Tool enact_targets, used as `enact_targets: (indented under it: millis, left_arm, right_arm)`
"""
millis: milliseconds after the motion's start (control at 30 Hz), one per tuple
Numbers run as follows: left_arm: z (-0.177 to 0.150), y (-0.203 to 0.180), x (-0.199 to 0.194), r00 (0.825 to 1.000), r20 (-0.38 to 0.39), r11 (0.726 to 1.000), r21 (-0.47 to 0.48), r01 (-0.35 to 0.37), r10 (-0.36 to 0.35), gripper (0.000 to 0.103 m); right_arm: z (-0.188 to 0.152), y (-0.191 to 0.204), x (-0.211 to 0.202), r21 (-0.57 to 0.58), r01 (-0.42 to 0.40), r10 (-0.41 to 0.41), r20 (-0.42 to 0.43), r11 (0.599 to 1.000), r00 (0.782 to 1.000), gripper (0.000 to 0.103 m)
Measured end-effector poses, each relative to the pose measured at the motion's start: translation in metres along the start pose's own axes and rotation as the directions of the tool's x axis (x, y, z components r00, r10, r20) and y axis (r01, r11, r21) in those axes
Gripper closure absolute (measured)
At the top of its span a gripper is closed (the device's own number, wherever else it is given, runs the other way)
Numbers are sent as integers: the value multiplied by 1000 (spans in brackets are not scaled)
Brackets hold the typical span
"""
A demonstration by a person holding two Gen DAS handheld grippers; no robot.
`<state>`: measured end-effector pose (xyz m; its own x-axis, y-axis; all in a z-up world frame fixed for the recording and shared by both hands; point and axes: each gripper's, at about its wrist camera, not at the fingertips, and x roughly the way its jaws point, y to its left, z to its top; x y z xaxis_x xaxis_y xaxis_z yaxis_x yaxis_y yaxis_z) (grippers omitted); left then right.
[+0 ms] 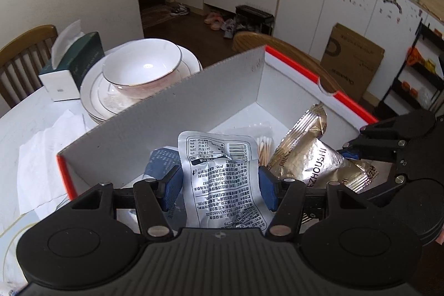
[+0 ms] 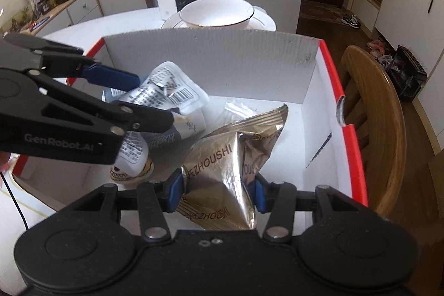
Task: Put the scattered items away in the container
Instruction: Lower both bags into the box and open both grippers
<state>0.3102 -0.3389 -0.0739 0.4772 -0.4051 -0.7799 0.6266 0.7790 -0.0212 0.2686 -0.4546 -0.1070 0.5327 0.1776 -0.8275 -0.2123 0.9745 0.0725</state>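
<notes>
A white cardboard box (image 1: 291, 65) with a red rim stands on the table. My left gripper (image 1: 220, 189) is shut on a silver printed pouch (image 1: 222, 176) and holds it over the box's near left part. My right gripper (image 2: 217, 192) is shut on a gold foil packet (image 2: 222, 171) lettered ZHOUSHI, inside the box to the right of the pouch. Each gripper shows in the other's view: the right gripper (image 1: 356, 140) at the right edge, the left gripper (image 2: 152, 101) at the left with the silver pouch (image 2: 172, 90). A bag of cotton swabs (image 1: 265, 149) and a blue-grey packet (image 1: 161, 160) lie on the box floor.
Behind the box a white bowl (image 1: 141, 68) sits on stacked plates, with a green tissue box (image 1: 75, 65) to their left. A white paper sheet (image 1: 47, 151) lies on the table left of the box. A wooden chair (image 2: 371, 115) stands close against the box's right side.
</notes>
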Motion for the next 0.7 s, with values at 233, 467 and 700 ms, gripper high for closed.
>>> enact_targets:
  millis: [233, 467, 700]
  left_arm:
    - [-4, -1, 17, 998, -55, 999, 33, 5, -3, 45]
    - [-7, 3, 29, 994, -110, 1000, 10, 17, -16, 44]
    - [-8, 4, 33, 989, -146, 1000, 5, 28, -27, 44]
  right_arm:
    - [-1, -2, 6, -29, 15, -15, -9, 999, 1000, 55]
    - [0, 0, 9, -53, 28, -29, -5, 998, 1000, 53]
    - [1, -4, 7, -42, 8, -9, -8, 999, 1000, 50]
